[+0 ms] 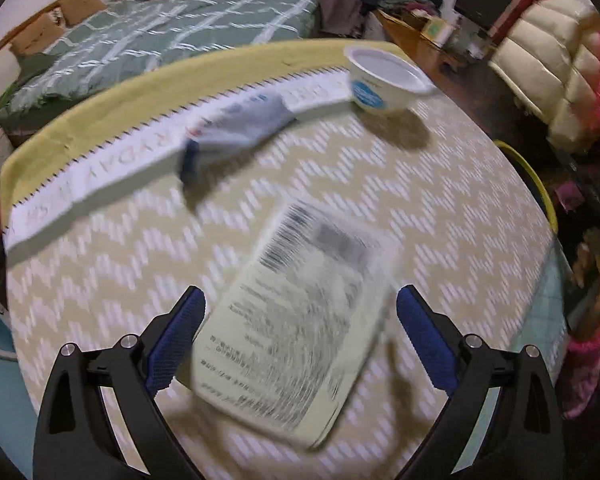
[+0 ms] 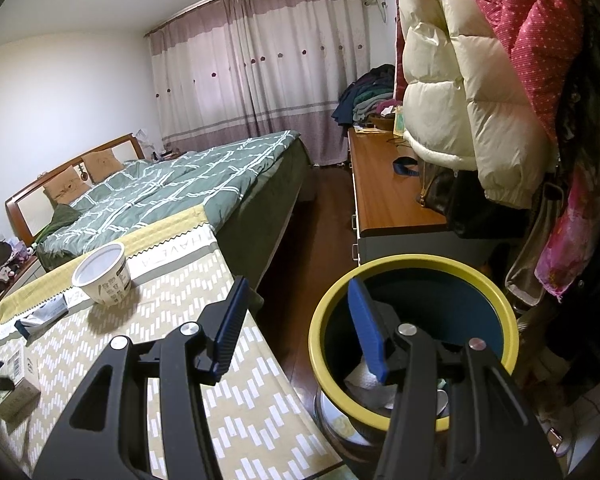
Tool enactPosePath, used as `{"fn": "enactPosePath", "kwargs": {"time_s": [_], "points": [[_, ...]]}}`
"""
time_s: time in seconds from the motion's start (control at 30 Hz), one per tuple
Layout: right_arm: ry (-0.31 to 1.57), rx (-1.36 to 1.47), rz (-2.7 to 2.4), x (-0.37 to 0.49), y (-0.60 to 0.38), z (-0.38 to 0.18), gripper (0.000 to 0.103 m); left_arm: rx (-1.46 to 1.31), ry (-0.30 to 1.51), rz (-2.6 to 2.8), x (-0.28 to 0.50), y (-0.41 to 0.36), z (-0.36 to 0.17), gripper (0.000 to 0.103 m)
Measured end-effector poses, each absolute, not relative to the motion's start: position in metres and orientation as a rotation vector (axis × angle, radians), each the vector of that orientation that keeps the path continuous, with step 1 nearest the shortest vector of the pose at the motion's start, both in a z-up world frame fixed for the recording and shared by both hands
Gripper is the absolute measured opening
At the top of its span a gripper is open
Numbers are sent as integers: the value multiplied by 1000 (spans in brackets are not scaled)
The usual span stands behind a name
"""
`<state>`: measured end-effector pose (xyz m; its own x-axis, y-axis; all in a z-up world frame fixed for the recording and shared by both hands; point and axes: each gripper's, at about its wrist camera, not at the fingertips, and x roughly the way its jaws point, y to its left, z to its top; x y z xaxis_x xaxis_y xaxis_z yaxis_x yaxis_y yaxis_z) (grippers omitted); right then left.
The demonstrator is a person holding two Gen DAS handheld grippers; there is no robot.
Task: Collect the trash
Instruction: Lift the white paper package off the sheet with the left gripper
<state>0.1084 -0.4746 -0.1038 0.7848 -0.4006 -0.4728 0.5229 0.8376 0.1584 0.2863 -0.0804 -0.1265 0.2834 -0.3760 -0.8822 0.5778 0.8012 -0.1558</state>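
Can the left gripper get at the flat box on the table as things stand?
Probably yes. The left gripper is open, its jaws standing on either side of the flat box with nothing between pads and box. The box looks nearly as wide as the opening, so clearance is tight.

We cannot read the print on the flat box (image 1: 296, 320) in the left wrist view; motion blur smears its text and barcode. The crumpled wrapper (image 1: 236, 132) beyond it is blurred too, so we cannot tell what it held. In the right wrist view the same box (image 2: 18, 376) is cut off by the left edge. Inside the bin (image 2: 414, 344) the right gripper's fingers (image 2: 366, 336) hide most of the white paper (image 2: 364, 380), and we cannot make out what else lies there.
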Motion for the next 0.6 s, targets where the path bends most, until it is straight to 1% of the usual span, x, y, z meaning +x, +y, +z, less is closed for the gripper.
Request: {"fn": "enactPosePath", "kwargs": {"time_s": [0.2, 0.5, 0.6], "points": [[441, 292, -505, 109, -475, -104, 50, 254, 1157, -661, 255, -103, -135, 95], [441, 293, -504, 109, -475, -104, 50, 253, 1176, -407, 279, -125, -147, 95], [442, 291, -501, 109, -475, -104, 50, 262, 1168, -364, 281, -126, -146, 88]]}}
